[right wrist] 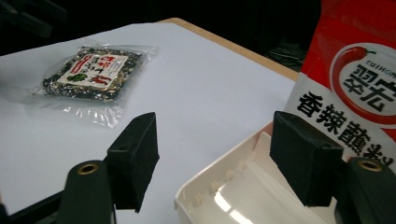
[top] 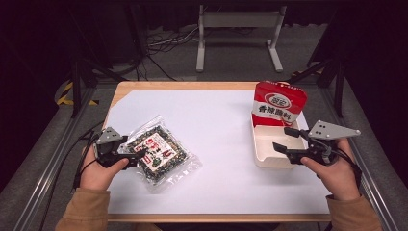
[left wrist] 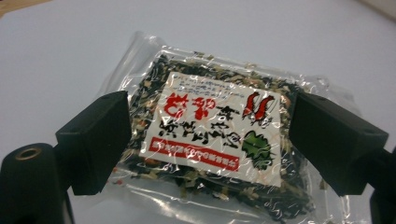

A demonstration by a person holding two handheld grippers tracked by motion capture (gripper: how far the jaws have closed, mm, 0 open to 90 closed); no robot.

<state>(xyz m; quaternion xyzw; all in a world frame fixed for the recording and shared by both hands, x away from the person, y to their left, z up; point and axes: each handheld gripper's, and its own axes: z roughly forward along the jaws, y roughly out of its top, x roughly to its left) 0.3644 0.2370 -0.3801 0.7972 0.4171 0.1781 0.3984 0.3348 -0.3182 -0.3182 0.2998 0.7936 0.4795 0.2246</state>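
The left hand (top: 98,171) comes in from the near edge at the table's left side and holds the black two-jaw left gripper (top: 137,155), jaws apart. The right hand (top: 334,173) holds the black two-jaw right gripper (top: 284,138) near the right edge, jaws wide apart too.

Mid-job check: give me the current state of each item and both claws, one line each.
Clear seasoning packet: sealed, lying flat on the white sheet.
Red pouch: upright, at the tray's far end.
White tray: open.
Left claw: open, straddling the packet.
Right claw: open, over the tray.
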